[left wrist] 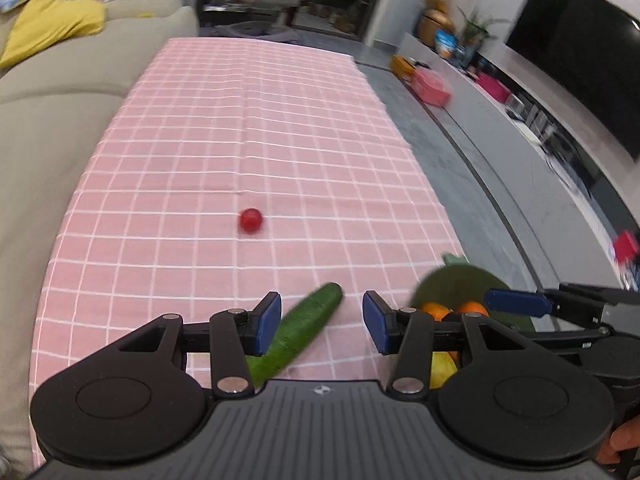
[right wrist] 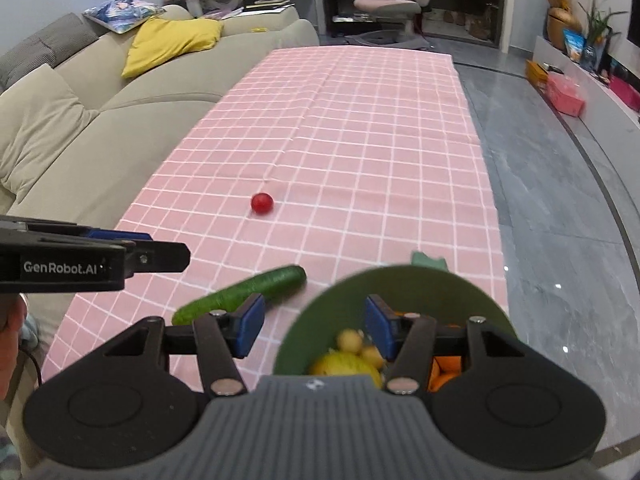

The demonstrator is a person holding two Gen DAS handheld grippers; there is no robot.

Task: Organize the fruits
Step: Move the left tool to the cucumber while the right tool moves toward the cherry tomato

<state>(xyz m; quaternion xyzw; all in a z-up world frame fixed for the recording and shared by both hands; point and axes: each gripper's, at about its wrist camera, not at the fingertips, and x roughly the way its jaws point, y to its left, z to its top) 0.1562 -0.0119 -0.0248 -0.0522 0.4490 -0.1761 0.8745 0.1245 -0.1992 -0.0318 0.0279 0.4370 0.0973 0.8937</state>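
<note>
A green cucumber point(left wrist: 308, 328) point(right wrist: 244, 292) lies slantwise on the pink checked tablecloth point(left wrist: 248, 128) point(right wrist: 352, 120). Farther along the cloth sits a small red tomato point(left wrist: 251, 220) point(right wrist: 262, 203). At the near right stands a green bowl point(left wrist: 448, 284) point(right wrist: 440, 288) with oranges point(left wrist: 436, 310) point(right wrist: 446, 368) and yellow fruit point(left wrist: 442, 368) point(right wrist: 344, 362) in it. My left gripper point(left wrist: 322, 322) point(right wrist: 168, 254) hovers open above the cucumber's near half, apart from it. My right gripper point(right wrist: 314, 326) is open over the bowl's left rim with nothing between its fingers; one of its blue pads point(left wrist: 516, 302) shows in the left wrist view.
A beige sofa point(right wrist: 100, 112) with a yellow cushion point(right wrist: 172, 42) runs along the table's left side. Grey floor point(right wrist: 540, 184) lies to the right, with a low TV console point(left wrist: 520, 120) and pink boxes point(left wrist: 432, 88) beyond. A pink office chair point(right wrist: 384, 4) stands past the far end.
</note>
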